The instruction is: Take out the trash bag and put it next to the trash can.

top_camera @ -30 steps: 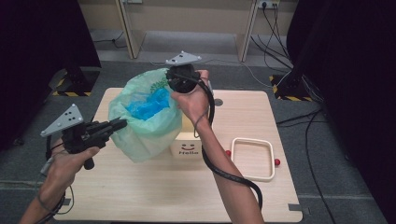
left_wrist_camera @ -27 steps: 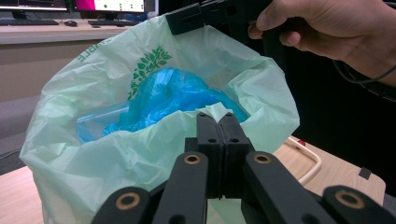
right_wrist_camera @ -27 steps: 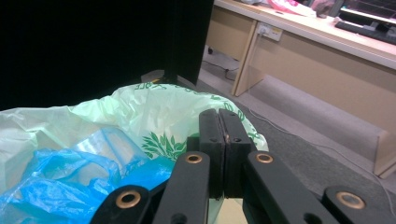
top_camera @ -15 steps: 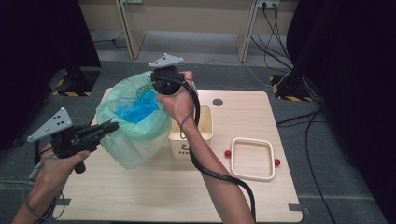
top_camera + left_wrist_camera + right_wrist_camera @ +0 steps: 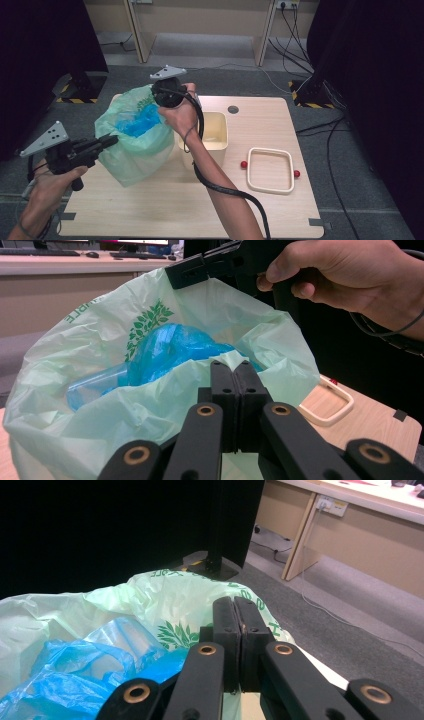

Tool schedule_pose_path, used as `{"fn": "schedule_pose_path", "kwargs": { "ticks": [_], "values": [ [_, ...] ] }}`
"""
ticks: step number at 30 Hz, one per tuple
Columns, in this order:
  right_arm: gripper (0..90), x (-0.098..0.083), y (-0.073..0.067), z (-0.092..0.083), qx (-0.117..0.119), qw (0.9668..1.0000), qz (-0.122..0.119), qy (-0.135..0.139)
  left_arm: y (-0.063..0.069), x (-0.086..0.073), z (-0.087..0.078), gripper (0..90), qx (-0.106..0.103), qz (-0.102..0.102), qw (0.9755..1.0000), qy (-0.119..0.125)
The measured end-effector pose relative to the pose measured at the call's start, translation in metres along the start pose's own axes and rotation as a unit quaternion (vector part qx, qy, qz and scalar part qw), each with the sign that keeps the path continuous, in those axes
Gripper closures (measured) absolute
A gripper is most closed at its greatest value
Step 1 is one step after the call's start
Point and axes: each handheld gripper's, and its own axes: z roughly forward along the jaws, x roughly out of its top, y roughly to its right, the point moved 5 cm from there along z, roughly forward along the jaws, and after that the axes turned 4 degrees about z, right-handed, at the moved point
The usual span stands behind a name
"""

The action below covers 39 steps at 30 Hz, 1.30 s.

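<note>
Since the earlier frames, both grippers and the green bag have been shifted toward the worktop's left edge, and the cream bin beside them has been uncovered.

The green bag point(image 5: 134, 145) is held up off the worktop point(image 5: 165, 210) near its left edge, mouth open, with a crumpled blue bag point(image 5: 137, 121) inside. The left gripper point(image 5: 107, 142) is clamped on the near-left part of the bag rim, jaws pressed together on the film, as confirmed in the left gripper view point(image 5: 233, 371). The right gripper point(image 5: 161, 100) is clamped on the far side of the rim, jaws likewise together point(image 5: 233, 611).

The cream bin point(image 5: 216, 131) stands just right of the bag, apparently without a liner. A cream rectangular frame point(image 5: 270, 170) lies toward the right edge, a red ball point(image 5: 244, 164) at either side.

Judgement: the bag appears lifted out of the bin, so removal is judged done; closing the mouth and setting the bag aside is judged left.
</note>
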Motion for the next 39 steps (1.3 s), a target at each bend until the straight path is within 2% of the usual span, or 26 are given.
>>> {"fn": "schedule_pose_path", "kwargs": {
  "ticks": [7, 17, 25, 35, 39],
  "values": [
    [89.1, -0.013, -0.006, 0.017, 0.005, 0.9998, 0.007, -0.020, -0.007, -0.014, 0.000, 89.0, 0.006, -0.012, 0.9999, -0.009],
    [88.8, -0.047, 0.002, 0.038, 0.001, 0.9980, 0.022, -0.059, -0.012, -0.034, 0.015, 89.0, 0.008, -0.032, 0.9991, -0.025],
    [88.3, -0.059, -0.001, 0.049, 0.005, 0.9970, 0.015, -0.076, -0.020, -0.043, 0.015, 89.0, 0.020, -0.038, 0.9985, -0.035],
    [87.9, -0.072, -0.008, 0.065, 0.002, 0.9948, 0.023, -0.099, -0.027, -0.065, 0.011, 88.9, 0.031, -0.052, 0.9970, -0.048],
    [87.6, -0.078, -0.013, 0.071, 0.002, 0.9939, 0.005, -0.110, -0.026, -0.075, 0.014, 88.8, 0.036, -0.049, 0.9965, -0.058]
  ]
}}
